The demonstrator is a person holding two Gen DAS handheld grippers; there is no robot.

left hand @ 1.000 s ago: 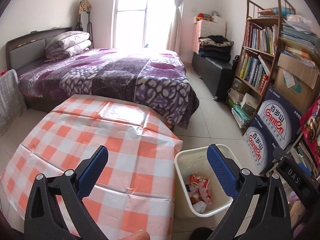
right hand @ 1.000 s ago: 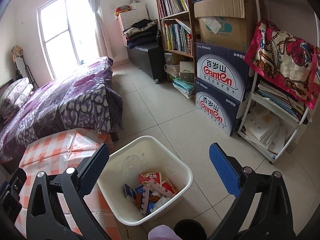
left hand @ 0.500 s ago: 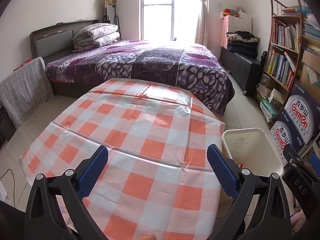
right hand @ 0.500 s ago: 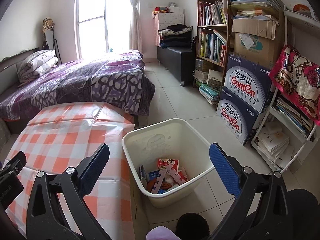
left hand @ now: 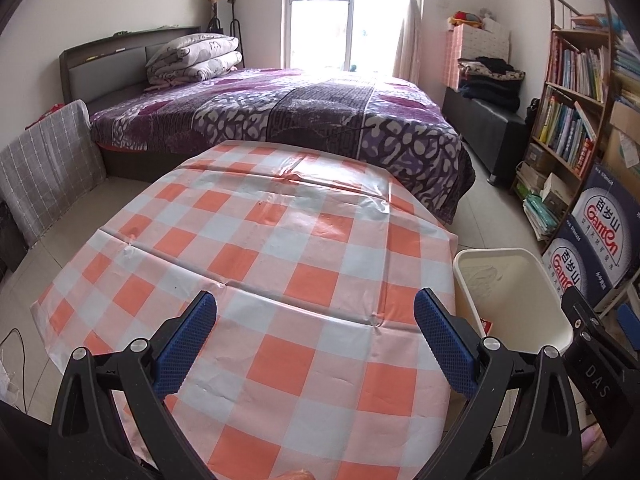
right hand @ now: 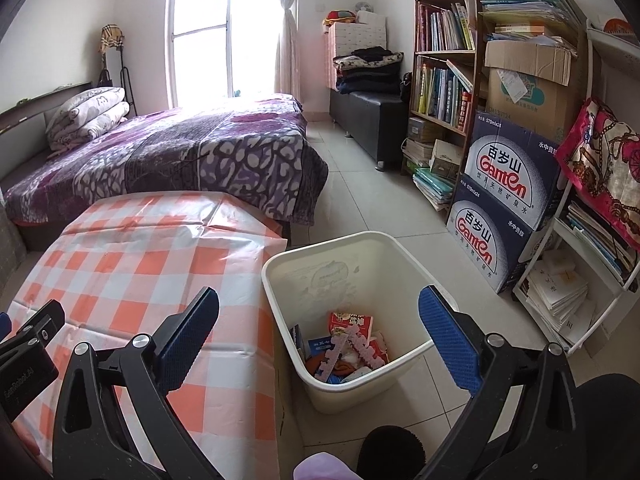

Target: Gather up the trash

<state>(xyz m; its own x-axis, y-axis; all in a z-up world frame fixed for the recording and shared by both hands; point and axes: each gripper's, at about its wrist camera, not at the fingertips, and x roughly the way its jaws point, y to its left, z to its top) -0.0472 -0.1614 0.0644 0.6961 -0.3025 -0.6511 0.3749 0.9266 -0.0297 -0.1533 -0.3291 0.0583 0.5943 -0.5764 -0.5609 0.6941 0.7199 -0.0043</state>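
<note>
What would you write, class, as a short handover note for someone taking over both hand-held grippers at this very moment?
Left hand-held gripper: open, holding nothing, above the checked tablecloth.
Right hand-held gripper: open, holding nothing, above the white bin.
The bin stands on the floor at the table's right edge, with snack wrappers and a pink strip inside.
Done: trash is in the bin.
Left: no trash shows on the visible tablecloth; check the rest of the room.
</note>
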